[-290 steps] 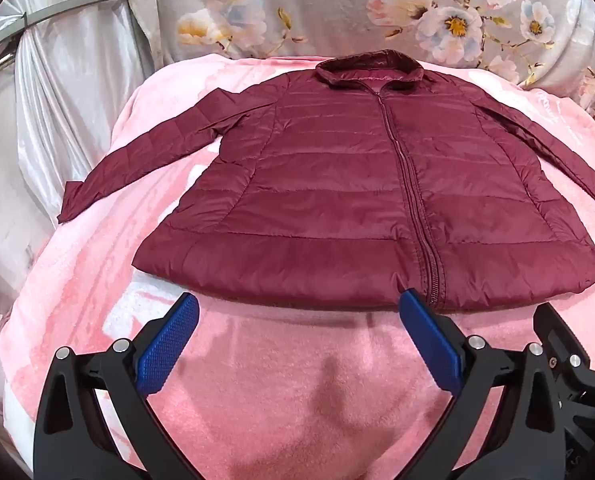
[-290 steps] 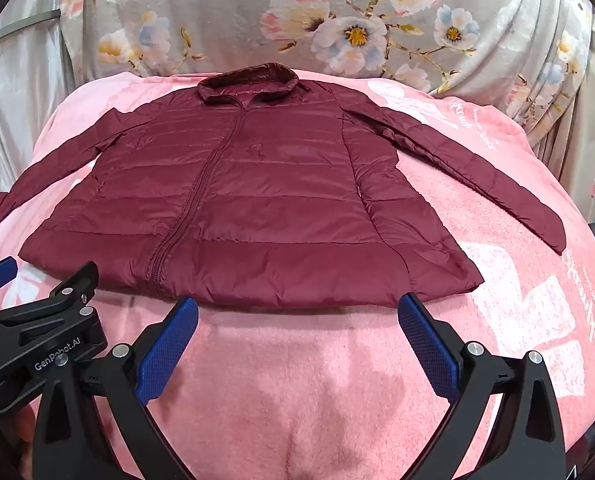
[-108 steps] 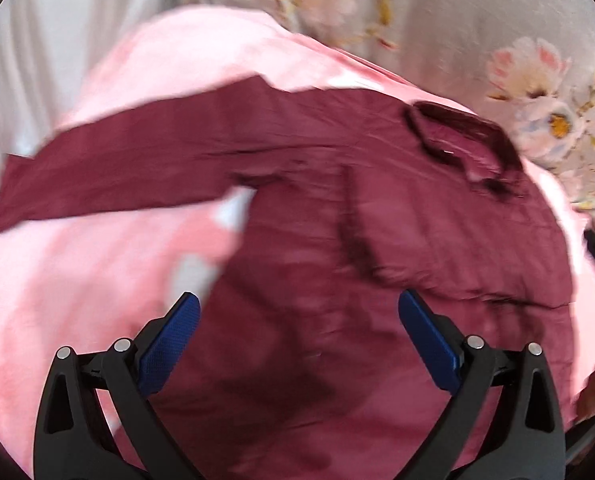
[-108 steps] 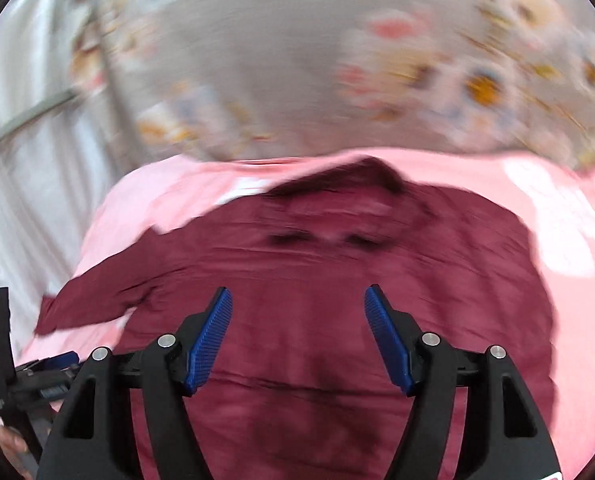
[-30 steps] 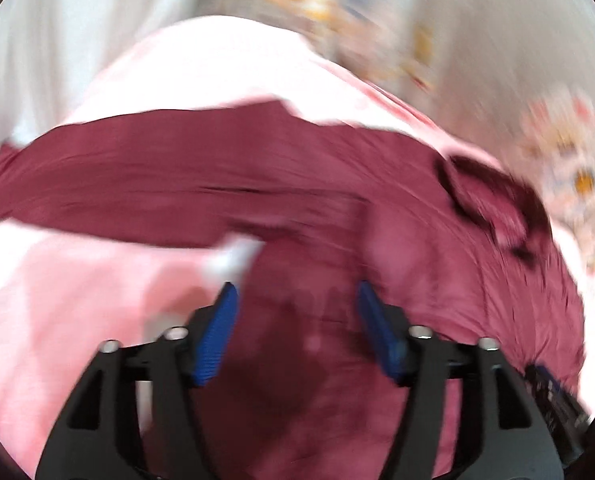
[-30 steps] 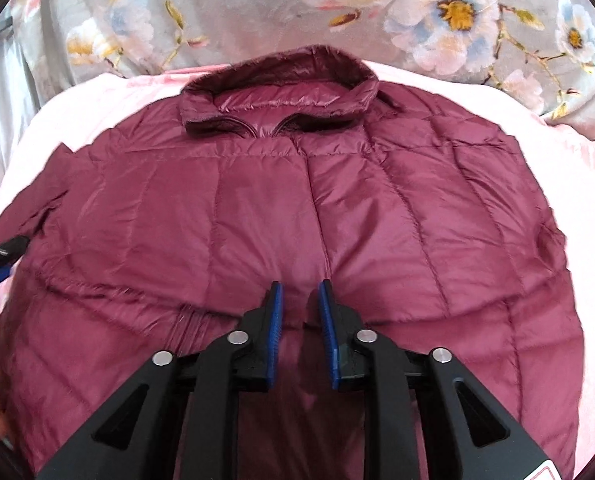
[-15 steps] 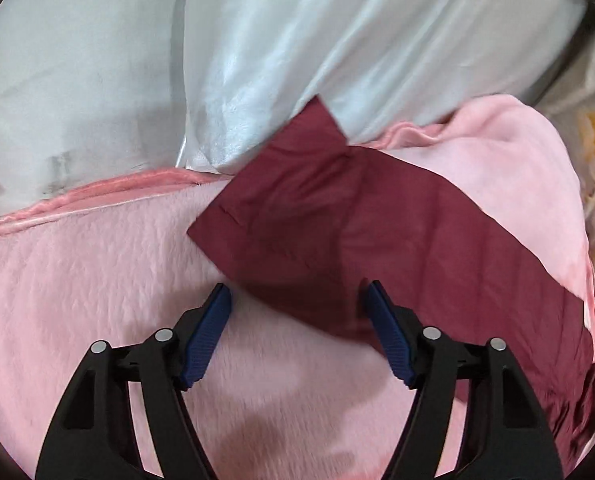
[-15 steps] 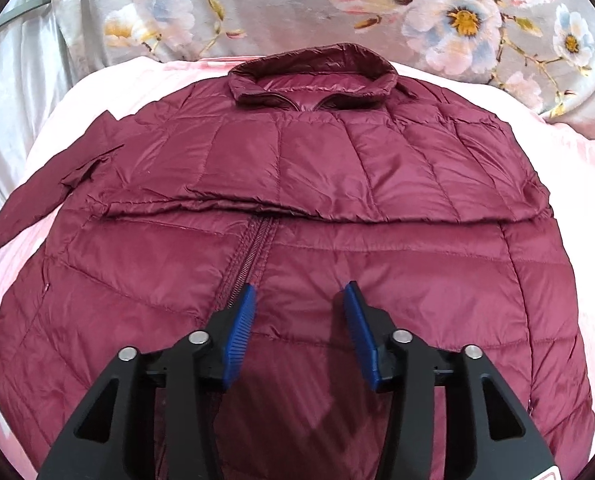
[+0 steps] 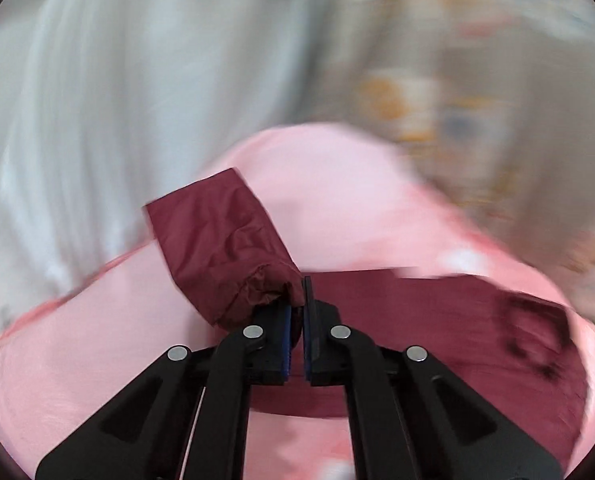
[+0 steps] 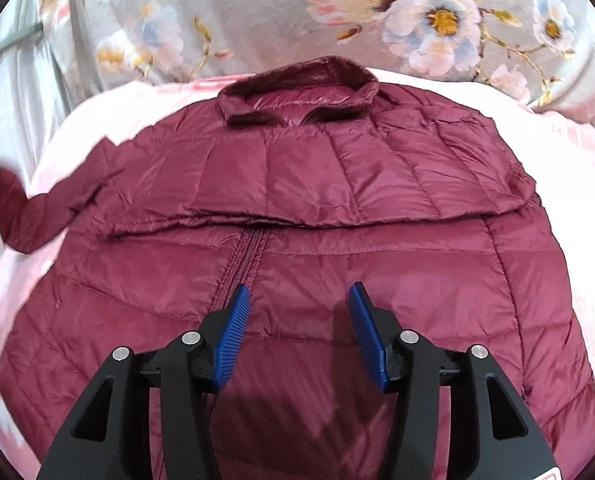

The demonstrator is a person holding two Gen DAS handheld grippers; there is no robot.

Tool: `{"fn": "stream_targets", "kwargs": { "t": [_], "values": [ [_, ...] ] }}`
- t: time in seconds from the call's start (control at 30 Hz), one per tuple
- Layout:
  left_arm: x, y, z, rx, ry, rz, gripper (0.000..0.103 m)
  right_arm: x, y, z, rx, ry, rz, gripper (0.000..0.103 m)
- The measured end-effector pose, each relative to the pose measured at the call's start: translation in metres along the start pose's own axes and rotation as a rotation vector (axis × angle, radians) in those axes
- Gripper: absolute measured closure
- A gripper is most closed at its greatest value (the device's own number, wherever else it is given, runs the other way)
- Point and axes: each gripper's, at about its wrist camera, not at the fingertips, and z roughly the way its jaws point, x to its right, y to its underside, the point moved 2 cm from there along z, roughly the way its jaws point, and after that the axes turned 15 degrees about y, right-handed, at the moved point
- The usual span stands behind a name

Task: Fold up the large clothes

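A maroon quilted jacket (image 10: 297, 208) lies zipper side up on a pink blanket (image 10: 577, 184), collar (image 10: 297, 88) at the far side. Its right sleeve lies folded flat across the chest. My left gripper (image 9: 295, 312) is shut on the cuff end of the left sleeve (image 9: 221, 248) and holds it lifted off the blanket; that sleeve (image 10: 37, 208) stretches out at the left of the right wrist view. My right gripper (image 10: 297, 320) is open and empty, just above the jacket's lower front beside the zipper (image 10: 241, 260).
A grey floral cloth (image 10: 377, 12) hangs behind the bed. A white satin curtain (image 9: 97, 100) hangs at the left. The pink blanket (image 9: 77, 360) shows around the jacket on every side. The left wrist view is motion-blurred.
My left gripper has closed on the left sleeve's cuff and lifted it off the blanket. My right gripper has opened a little wider above the jacket front.
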Motion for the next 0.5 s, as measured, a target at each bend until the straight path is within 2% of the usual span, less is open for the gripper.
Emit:
{"fn": "stream_targets", "kwargs": {
  "t": [0.1,0.17,0.2,0.23,0.3,0.33,0.37,0.43,0.5],
  "values": [
    [0.111,0.015,0.0,-0.051,0.189,0.137,0.1,0.016,0.002,-0.008,0.003,0.01,0.022,0.052],
    [0.161,0.037,0.007,-0.114,0.283,0.188,0.099,0.029,0.005,-0.012,0.003,0.027,0.038,0.051],
    [0.191,0.059,0.015,-0.168,0.333,0.217,0.097,0.039,0.008,-0.013,0.001,0.042,0.049,0.049],
    [0.206,0.073,0.017,-0.202,0.362,0.231,0.094,0.047,0.01,-0.015,0.0,0.055,0.06,0.047],
    [0.234,0.115,0.034,-0.308,0.418,0.253,0.066,0.063,0.013,-0.016,-0.006,0.077,0.081,0.044],
    [0.24,0.131,0.037,-0.339,0.426,0.249,0.032,0.069,0.014,-0.016,-0.009,0.083,0.086,0.043],
    [0.242,0.148,0.035,-0.352,0.429,0.236,0.017,0.076,0.015,-0.016,-0.015,0.088,0.092,0.043],
    [0.228,0.165,0.021,-0.345,0.426,0.201,0.018,0.085,0.013,-0.016,-0.016,0.088,0.096,0.042],
    [0.204,0.165,0.007,-0.324,0.434,0.171,0.017,0.088,0.007,-0.017,-0.009,0.075,0.091,0.041]
  ]
}}
